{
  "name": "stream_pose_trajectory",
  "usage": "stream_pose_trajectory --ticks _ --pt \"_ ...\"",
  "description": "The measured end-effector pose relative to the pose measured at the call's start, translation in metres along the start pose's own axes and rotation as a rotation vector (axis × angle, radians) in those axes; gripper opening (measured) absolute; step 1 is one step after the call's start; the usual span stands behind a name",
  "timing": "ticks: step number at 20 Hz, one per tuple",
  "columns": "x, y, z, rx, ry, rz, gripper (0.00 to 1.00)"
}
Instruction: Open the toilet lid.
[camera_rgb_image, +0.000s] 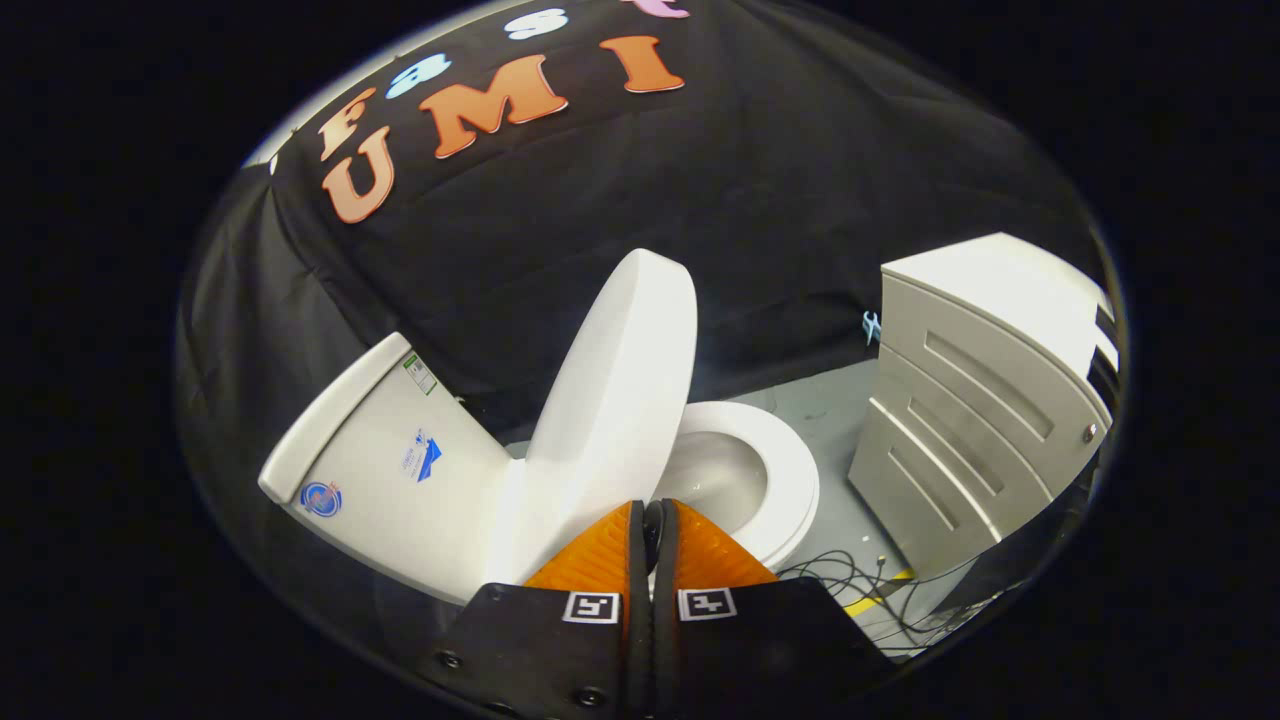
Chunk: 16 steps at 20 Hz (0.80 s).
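Standing raised just ahead of the tongs (652, 515), the toilet lid (615, 390) leans its long axis up toward the tank (385, 470); the fingers are pressed together, holding nothing.

lid (615, 390): white, raised near upright, leaning twd tank at 10 o'clock
seat (790, 470): down, bowl exposed
gripper (652, 520): fingers closed together, lid edge just ahead

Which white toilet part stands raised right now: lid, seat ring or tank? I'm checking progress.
The lid: it stands up just ahead of the shut tongs, while the seat ring lies flat on the bowl and the tank sits behind.
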<state>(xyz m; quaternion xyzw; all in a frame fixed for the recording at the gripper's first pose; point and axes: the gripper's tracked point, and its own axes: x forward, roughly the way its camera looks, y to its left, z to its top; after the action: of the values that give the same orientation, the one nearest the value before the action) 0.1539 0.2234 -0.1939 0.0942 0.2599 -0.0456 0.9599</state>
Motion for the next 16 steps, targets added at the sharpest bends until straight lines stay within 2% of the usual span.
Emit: stream_pose_trajectory --ticks 9,16 --pt "-0.017 0.047 0.02 -0.073 -0.071 -0.023 0.08" --pt "-0.031 0.1 0.031 -0.194 -0.106 -0.027 0.08"
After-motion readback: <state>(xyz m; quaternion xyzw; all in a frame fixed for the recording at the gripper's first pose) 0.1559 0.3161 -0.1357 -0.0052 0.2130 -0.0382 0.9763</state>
